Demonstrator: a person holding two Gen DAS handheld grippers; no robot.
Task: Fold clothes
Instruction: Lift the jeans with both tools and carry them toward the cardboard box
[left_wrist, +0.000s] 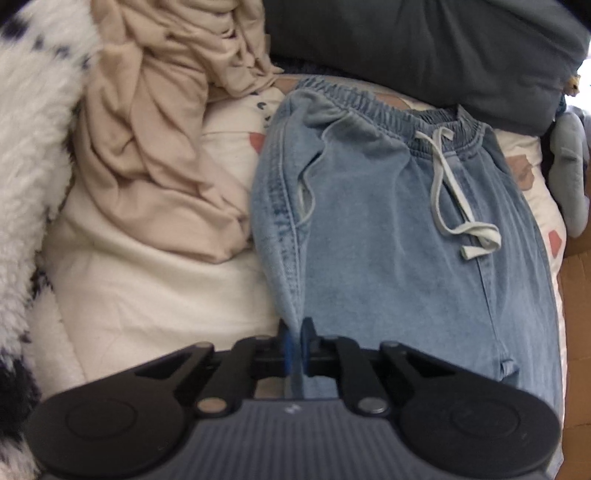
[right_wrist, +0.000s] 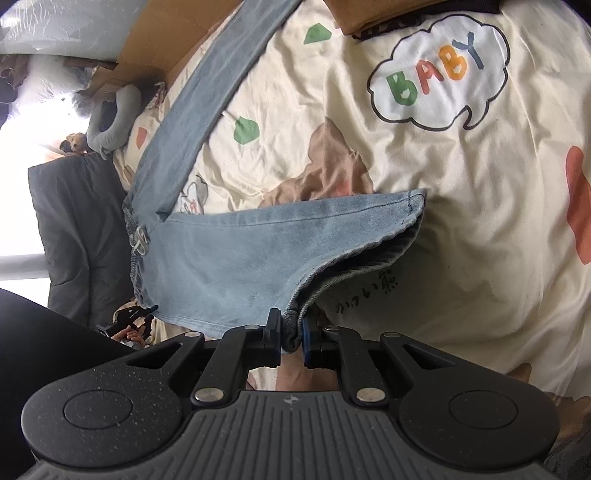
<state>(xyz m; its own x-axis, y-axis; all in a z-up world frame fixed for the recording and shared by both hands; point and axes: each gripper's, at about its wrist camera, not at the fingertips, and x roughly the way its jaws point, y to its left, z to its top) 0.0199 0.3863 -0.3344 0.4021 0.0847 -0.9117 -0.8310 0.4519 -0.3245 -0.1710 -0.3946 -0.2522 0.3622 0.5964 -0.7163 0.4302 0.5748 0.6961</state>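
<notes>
Jeans (left_wrist: 388, 229) flat on quilt (right_wrist: 461, 221), waistband toward 12 o'clock in left view, drawstring (left_wrist: 454, 199) loose on top. Left gripper (left_wrist: 295, 339) pinched shut on side seam at 6 o'clock. Right gripper (right_wrist: 291, 332) clamped on bunched leg hem, leg lifted and folding across. Beige top (left_wrist: 162, 147) crumpled at 10 o'clock, untouched. Denim likely heavy, limp, not slippery; holds creases. Best held at seams and hems, thick edges, less slip.
</notes>
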